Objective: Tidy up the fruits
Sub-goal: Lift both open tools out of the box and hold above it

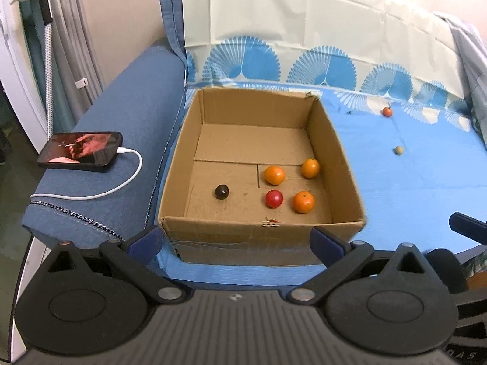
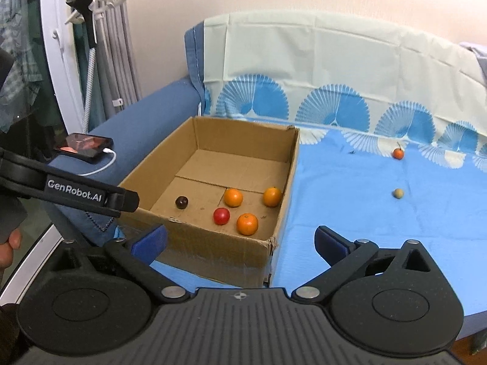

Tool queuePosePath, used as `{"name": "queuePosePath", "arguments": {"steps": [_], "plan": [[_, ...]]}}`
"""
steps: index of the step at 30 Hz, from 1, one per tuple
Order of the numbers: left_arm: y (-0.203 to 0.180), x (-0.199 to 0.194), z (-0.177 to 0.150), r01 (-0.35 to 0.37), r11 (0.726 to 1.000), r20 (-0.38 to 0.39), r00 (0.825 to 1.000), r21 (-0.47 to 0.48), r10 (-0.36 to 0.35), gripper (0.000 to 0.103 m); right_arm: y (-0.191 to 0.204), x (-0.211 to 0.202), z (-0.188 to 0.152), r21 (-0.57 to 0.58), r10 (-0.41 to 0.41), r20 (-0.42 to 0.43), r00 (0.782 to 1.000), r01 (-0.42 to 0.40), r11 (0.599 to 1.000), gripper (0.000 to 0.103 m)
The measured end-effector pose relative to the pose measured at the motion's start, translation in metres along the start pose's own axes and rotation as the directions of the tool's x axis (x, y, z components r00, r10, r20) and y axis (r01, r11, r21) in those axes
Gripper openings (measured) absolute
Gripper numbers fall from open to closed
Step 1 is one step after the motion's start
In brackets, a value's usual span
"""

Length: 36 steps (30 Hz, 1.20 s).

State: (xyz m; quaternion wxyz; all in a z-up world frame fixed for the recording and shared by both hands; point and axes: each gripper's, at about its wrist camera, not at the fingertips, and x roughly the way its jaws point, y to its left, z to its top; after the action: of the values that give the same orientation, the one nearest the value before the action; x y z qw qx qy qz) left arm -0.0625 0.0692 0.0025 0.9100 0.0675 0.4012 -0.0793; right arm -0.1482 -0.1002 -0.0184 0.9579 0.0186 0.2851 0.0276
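Cardboard box (image 1: 261, 237) mid-frame holds five fruits; left gripper (image 1: 240, 240) and right gripper (image 2: 240, 243) jaws apart, empty.

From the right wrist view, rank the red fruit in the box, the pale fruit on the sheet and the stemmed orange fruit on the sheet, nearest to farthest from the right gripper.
1. Red fruit, in the box, left of the right gripper.
2. Pale fruit, right, on the sheet.
3. Stemmed orange fruit, right, by the backrest.
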Motion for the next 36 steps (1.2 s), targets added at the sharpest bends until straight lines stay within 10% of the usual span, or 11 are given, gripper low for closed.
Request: {"name": "queuePosePath", "arguments": {"steps": [36], "plan": [[-0.008,-0.064,-0.016,0.009,1.0,0.123,0.992,0.028,-0.012,0.103,0.007,-0.058,-0.005,0.003,0.0,0.129,0.992,-0.001,1.0,0.102]]}}
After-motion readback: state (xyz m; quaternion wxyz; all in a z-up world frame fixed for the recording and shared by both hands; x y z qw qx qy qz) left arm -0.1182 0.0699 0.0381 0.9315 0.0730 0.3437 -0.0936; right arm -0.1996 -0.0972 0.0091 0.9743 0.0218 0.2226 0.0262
